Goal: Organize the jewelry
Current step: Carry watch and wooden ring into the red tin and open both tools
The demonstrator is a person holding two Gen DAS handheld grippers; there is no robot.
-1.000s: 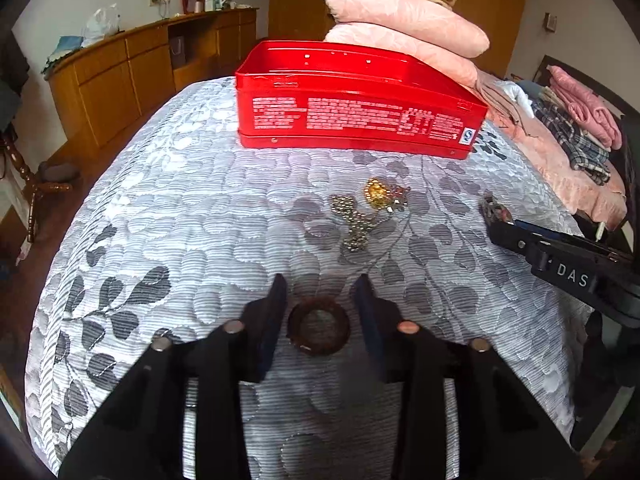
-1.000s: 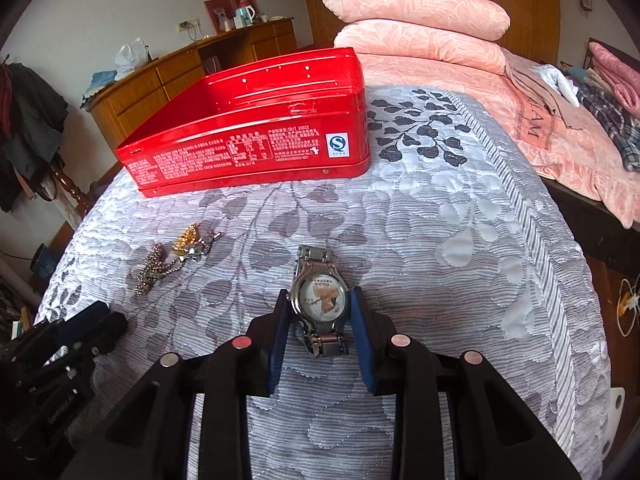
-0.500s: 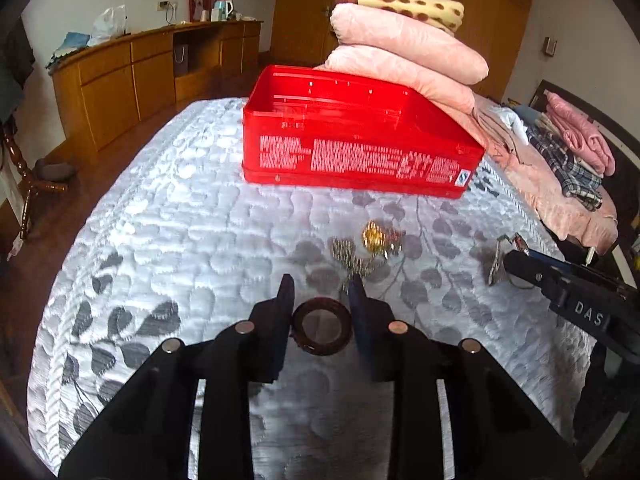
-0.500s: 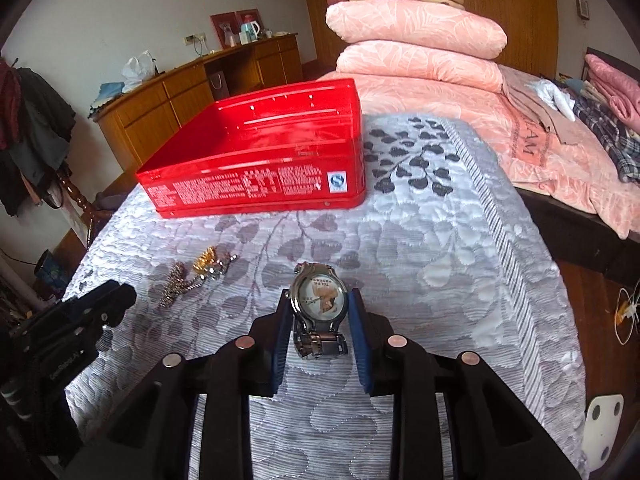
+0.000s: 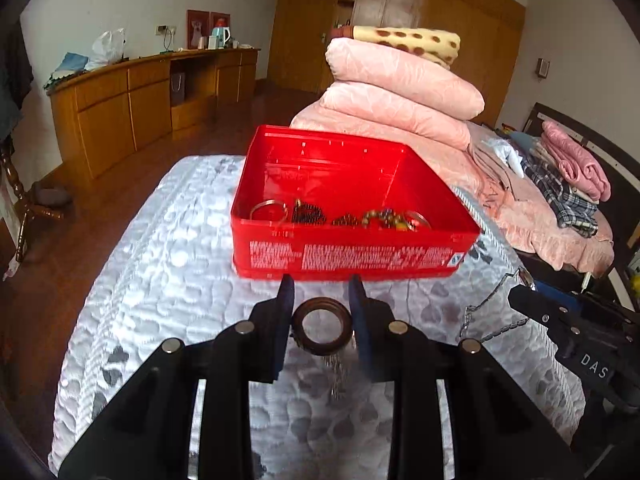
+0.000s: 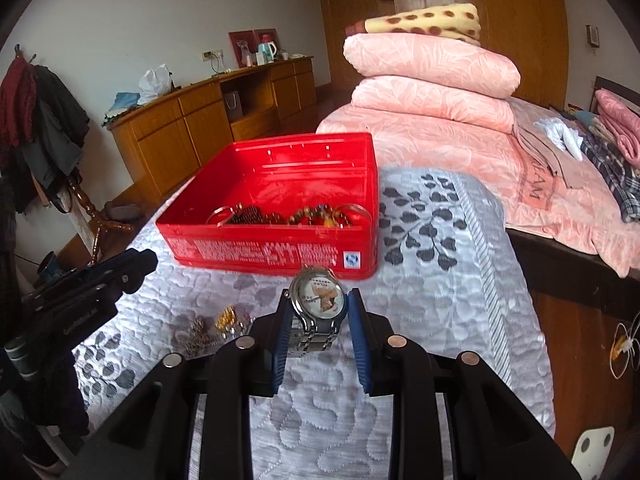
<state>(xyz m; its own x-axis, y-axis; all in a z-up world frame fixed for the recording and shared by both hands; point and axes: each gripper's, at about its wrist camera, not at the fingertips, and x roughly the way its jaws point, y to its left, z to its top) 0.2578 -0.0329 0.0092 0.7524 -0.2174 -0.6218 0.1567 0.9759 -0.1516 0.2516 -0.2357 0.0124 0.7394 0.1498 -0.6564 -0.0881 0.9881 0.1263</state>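
Left wrist view: left gripper (image 5: 321,300) clamped on a dark brown ring (image 5: 322,328), held clear above the grey quilted bedspread (image 5: 168,264). A thin chain seems to hang from the ring, blurred. The red box (image 5: 348,254) sits straight ahead, near wall facing the fingers, lid off. The bedspread's left edge drops to bare wood floor (image 5: 100,208); open quilt lies left of the box. The right side is tighter: right gripper (image 5: 524,300) comes in from that edge with a metal watch band dangling below it.

Right wrist view: right gripper (image 6: 320,312) clamped on a silver watch (image 6: 320,300), pads on either side of the case, pale dial facing up, band hanging down behind. The box's near wall is just beyond the watch. This view alone shows the loose pieces on the quilt: a gold trinket (image 6: 229,322) and a dull tangled chain (image 6: 197,334), near each other, left of the fingers, between the two grippers. Left gripper (image 6: 132,268) shows at the left edge. Open quilt right of the box, then the pink bedding (image 6: 460,152).

Box contents, both views: a bangle at left, dark beads mid, a coloured bead string and another bangle at right, all against the near wall.
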